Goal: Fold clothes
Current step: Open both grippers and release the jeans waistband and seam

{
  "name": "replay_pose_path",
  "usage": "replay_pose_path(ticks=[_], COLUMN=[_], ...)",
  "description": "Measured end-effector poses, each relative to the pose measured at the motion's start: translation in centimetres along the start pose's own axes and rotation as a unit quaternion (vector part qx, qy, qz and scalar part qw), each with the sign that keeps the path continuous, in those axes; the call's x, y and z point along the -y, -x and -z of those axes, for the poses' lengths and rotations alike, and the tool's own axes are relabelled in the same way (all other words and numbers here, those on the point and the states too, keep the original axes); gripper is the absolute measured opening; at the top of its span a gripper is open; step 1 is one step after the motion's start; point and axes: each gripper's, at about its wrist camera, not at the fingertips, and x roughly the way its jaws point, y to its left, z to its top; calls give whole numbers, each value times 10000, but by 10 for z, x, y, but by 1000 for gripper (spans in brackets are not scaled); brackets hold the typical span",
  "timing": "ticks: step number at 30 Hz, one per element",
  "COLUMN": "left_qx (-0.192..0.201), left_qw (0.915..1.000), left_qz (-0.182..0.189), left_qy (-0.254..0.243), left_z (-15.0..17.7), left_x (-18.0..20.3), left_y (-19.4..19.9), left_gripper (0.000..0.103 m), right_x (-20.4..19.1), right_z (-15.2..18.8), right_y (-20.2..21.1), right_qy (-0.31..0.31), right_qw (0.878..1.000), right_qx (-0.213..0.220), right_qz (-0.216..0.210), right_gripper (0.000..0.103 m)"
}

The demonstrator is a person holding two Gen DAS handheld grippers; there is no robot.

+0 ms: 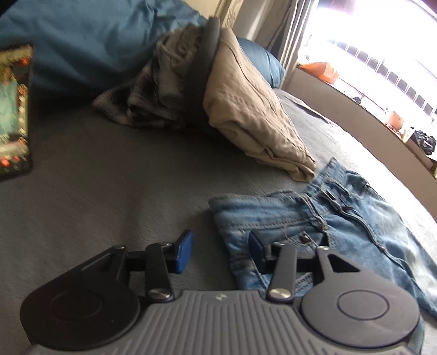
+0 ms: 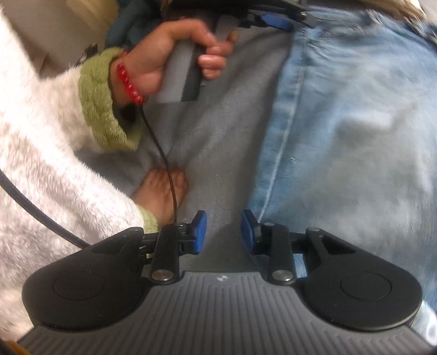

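Light blue jeans [image 1: 341,218] lie flat on the grey bed cover [image 1: 109,191], waistband and fly toward the beige pile. My left gripper [image 1: 221,252] hovers at their near left corner, jaws apart: one blue pad over the bed cover, the other over the denim, neither pressing on it. In the right wrist view the jeans [image 2: 355,109] fill the right half. My right gripper [image 2: 224,232] stands open beside their left seam, with only bed cover between its pads. The left gripper [image 2: 273,19] shows at the top of that view, held by a hand [image 2: 191,54].
A pile of clothes leans behind the jeans: beige trousers [image 1: 245,109], a dark garment, a plaid shirt [image 1: 142,101]. A lit phone [image 1: 13,109] lies at the left. Blue pillows [image 1: 82,41] sit at the back. A fuzzy white sleeve [image 2: 41,163] and a bare foot [image 2: 161,191] are close by.
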Motion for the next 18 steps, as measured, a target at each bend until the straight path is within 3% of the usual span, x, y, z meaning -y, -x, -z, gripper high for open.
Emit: replay_pose_path(ticks=[4,9,13,18], left_qx=[255,508,689,272], left_qw=[9992,9983,9971,9920], left_qz=[-293,-268,239,1156], left_qy=[17,10,-212,-433], left_z=[-4,-13,-21,-24], left_x=[-6,-5,15,49], left_y=[7,17,23,8], left_gripper=[50,50,50,49], right_x=[-24,-9,17,63], right_z=[-4,-11,-22,-40], right_y=[7,19,47,95], right_qy=[863,509,-117,-686], right_qw=[9951,9967,9951,9833], right_qx=[320,544,937,1543], right_qz=[372,325,300,676], right_gripper=[28,27,27,28])
